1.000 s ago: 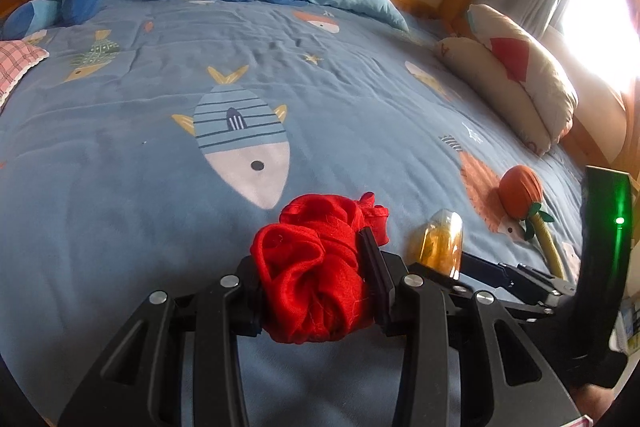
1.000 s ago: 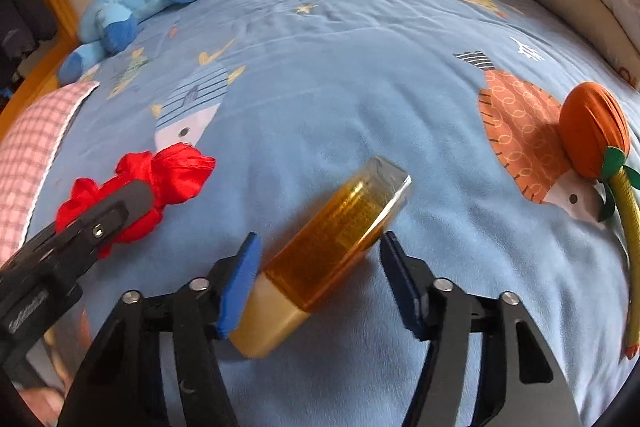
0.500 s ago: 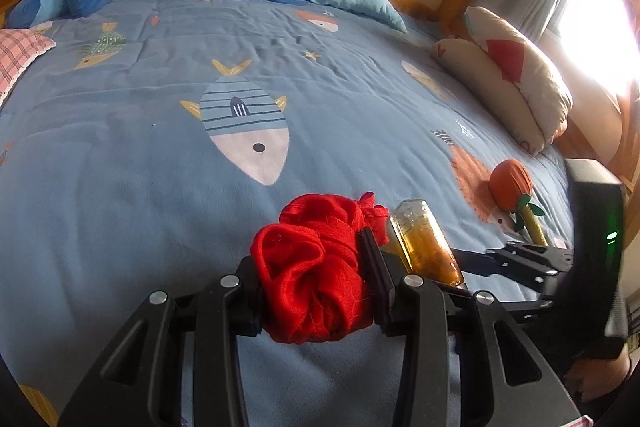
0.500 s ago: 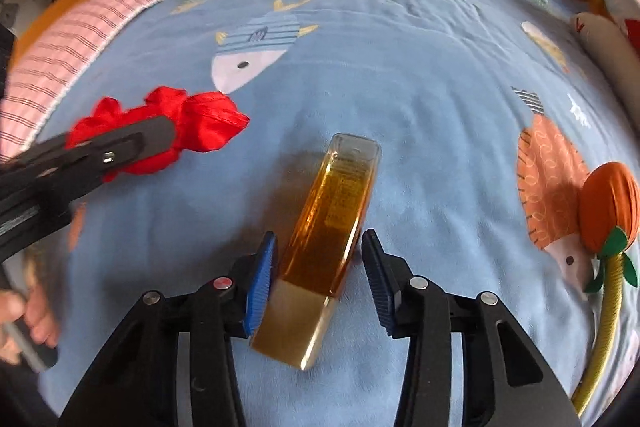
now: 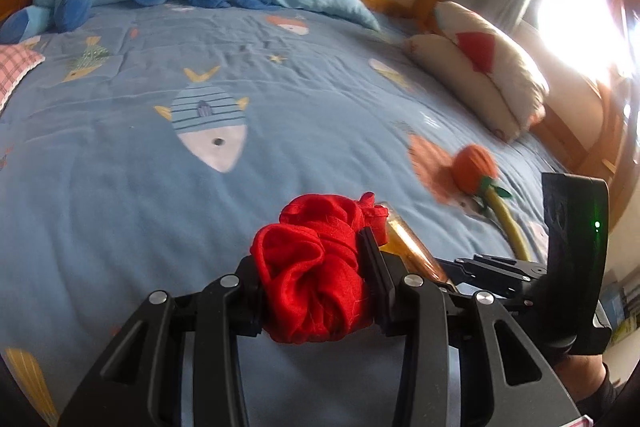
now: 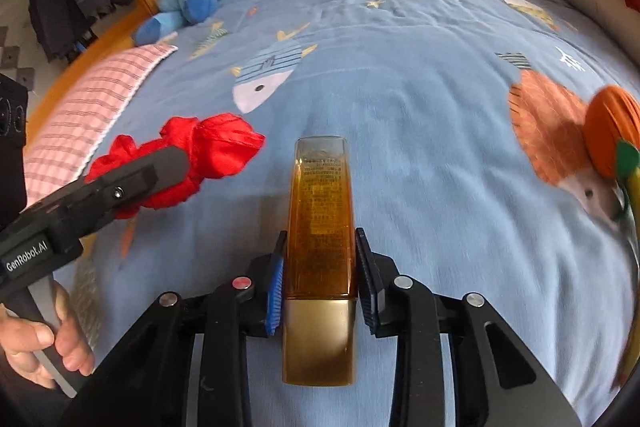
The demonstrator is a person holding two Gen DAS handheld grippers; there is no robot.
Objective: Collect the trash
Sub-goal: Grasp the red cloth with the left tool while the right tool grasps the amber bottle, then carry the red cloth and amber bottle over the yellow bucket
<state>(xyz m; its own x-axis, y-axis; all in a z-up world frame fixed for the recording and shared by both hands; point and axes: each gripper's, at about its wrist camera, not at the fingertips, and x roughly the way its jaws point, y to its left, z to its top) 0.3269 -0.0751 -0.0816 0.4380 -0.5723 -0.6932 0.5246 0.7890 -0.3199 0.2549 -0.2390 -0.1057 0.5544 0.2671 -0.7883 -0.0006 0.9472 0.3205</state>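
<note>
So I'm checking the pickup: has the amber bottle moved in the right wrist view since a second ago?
Yes. The amber bottle lay tilted between wide jaws; now it points straight ahead along the closing right gripper, toward the striped fish print.

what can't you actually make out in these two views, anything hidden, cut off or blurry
- Amber bottle: in the left wrist view mostly hidden behind the red crumpled bag and the left gripper; its label print is too small to read in the right wrist view.
- Orange plush toy: blurred, cut by the right edge of the right wrist view.
- Window area: washed out by glare, left wrist view.
- No trash bin shows in either view.
</note>
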